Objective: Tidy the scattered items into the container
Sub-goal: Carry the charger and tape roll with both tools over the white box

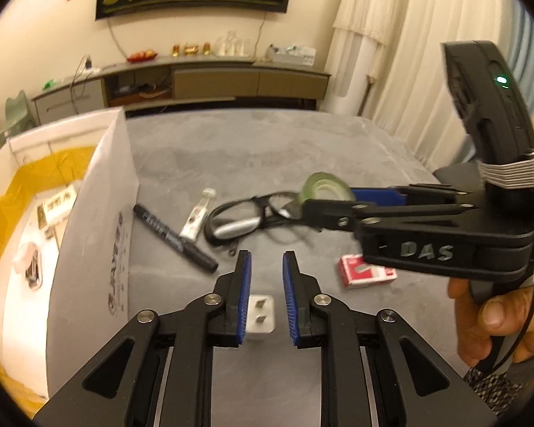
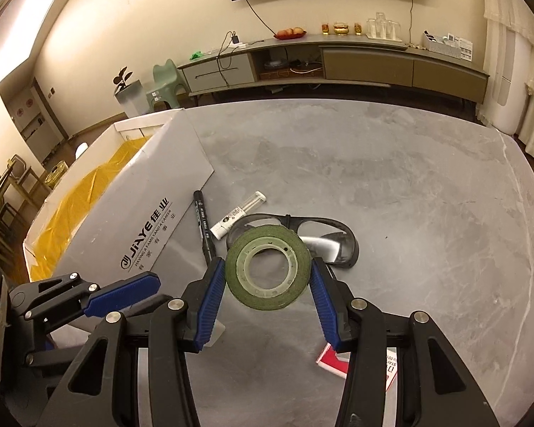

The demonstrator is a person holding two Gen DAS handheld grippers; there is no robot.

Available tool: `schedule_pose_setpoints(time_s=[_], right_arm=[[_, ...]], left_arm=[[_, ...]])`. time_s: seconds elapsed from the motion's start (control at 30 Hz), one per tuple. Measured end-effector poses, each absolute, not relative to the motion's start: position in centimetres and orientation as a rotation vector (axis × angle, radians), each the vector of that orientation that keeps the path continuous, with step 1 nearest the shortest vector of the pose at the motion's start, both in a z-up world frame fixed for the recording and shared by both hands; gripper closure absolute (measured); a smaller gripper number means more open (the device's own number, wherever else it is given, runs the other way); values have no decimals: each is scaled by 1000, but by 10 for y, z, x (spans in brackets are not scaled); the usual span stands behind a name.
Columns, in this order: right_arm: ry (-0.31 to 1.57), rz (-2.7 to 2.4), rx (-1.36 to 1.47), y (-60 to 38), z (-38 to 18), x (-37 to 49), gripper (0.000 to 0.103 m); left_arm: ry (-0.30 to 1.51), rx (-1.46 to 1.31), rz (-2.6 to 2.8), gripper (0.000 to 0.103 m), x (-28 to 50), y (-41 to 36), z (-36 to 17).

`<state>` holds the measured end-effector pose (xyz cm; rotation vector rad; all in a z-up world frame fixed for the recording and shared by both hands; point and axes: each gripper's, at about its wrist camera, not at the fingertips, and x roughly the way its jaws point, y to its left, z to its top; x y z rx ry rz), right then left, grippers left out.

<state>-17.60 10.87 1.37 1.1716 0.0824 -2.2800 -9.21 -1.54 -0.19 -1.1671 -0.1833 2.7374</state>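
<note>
Left wrist view: the left gripper has its fingers drawn nearly together, clamping nothing; through the slit a white plug shows on the table, partly hidden. A hand, cut off at the frame's edge, holds the right gripper, clamped on the green tape above the table. Its fingers cover part of a red packet. Beyond lie blurred glasses, a white tube and a marker beside the box at the table's left edge. Small things inside it are hard to make out.
</note>
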Motion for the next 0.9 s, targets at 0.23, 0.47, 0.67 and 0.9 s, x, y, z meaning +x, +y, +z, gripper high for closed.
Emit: schedule_pose_setpoints(time_s=[0.23, 0.47, 0.67, 0.9], right_arm=[[74, -2269, 1175, 104, 19, -173, 53], [86, -2267, 1150, 97, 26, -166, 53], [93, -2266, 1152, 96, 27, -165, 53], [103, -2265, 1178, 96, 15, -167, 53]], left_arm=[[-238, -1144, 2745, 89, -84, -25, 9], [-235, -1138, 2739, 90, -80, -26, 11], [-275, -1124, 2744, 91, -78, -31, 15], [-316, -1250, 2657, 62, -91, -24, -12]])
